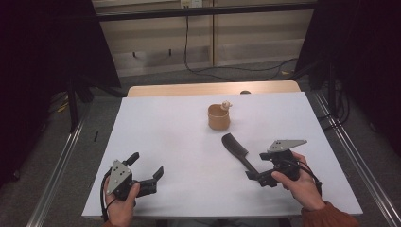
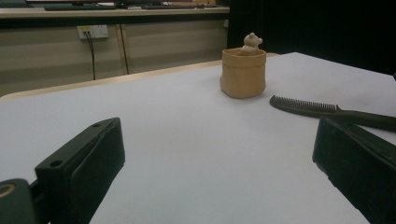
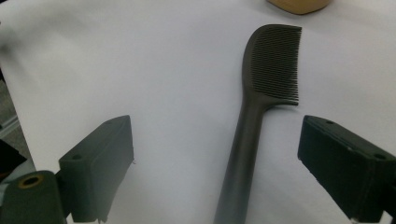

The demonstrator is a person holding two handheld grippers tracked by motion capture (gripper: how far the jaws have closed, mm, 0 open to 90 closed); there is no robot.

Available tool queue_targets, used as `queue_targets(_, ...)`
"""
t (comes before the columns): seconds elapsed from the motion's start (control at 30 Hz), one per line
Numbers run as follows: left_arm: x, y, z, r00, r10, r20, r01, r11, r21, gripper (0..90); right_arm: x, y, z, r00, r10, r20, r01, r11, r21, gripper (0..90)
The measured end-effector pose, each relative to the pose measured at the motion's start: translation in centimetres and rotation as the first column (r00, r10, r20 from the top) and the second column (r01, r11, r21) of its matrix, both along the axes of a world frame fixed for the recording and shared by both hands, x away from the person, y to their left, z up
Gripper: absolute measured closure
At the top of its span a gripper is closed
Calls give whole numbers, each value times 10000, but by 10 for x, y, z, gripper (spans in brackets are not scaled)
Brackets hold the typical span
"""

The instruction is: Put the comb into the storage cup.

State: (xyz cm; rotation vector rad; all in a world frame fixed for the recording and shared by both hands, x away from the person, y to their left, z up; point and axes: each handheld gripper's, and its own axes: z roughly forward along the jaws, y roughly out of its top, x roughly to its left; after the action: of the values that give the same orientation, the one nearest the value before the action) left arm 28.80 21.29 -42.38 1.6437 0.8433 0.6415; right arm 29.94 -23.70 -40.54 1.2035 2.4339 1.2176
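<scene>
Right gripper view: the comb (image 3: 252, 121) lies flat on the white surface (image 3: 140, 60), its handle running up between the two jaws of my right hand-held gripper (image 3: 215, 163) and its toothed head farther out, beyond the jaw tips. The jaws stand wide, one on either side of the handle, and neither pad touches it, so this hand-held gripper is released and holds nothing. The comb's long axis lines up closely with the way the jaws point, tilted only a little, with the teeth facing the right side of this view.

In the high view, the comb (image 1: 239, 150) slants from its head, near the tan cup (image 1: 219, 117), down to its handle end at my right hand-held gripper (image 1: 252, 175). The cup with its small figure (image 1: 226, 104) stands beyond the comb's head and apart from it. My left hand-held gripper (image 1: 145, 166) sits well away on the comb's other side, also released, jaws spread over bare surface.

I judge the right hand is plainly the nearer one. If the handle is to be taken, the jaws need only close across it where they stand.
</scene>
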Motion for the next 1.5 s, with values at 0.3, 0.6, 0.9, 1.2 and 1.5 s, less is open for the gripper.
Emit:
queue_targets(0.3,0,0,0,10000,-6,6,6,10000,-6,24,9,6,-2,9984,-32,-567,40,9999,145,113)
queue_targets(0.6,0,0,-1,10000,-9,0,9,10000,-9,24,28,10,-1,9874,397,-1533,-480,9976,-507,95)
queue_targets(0.9,1,0,0,10000,-28,-1,28,10000,-14,24,49,15,-5,9765,585,-2072,-838,9898,-1154,59)
queue_targets(1.2,1,0,-1,9999,-103,-21,103,9999,17,24,60,28,-11,9537,312,-2991,-870,9807,-1751,136)
queue_targets(1.5,1,0,-1,9999,-137,-19,137,9999,44,24,70,36,-14,9430,212,-3321,-1073,9640,-2434,237)
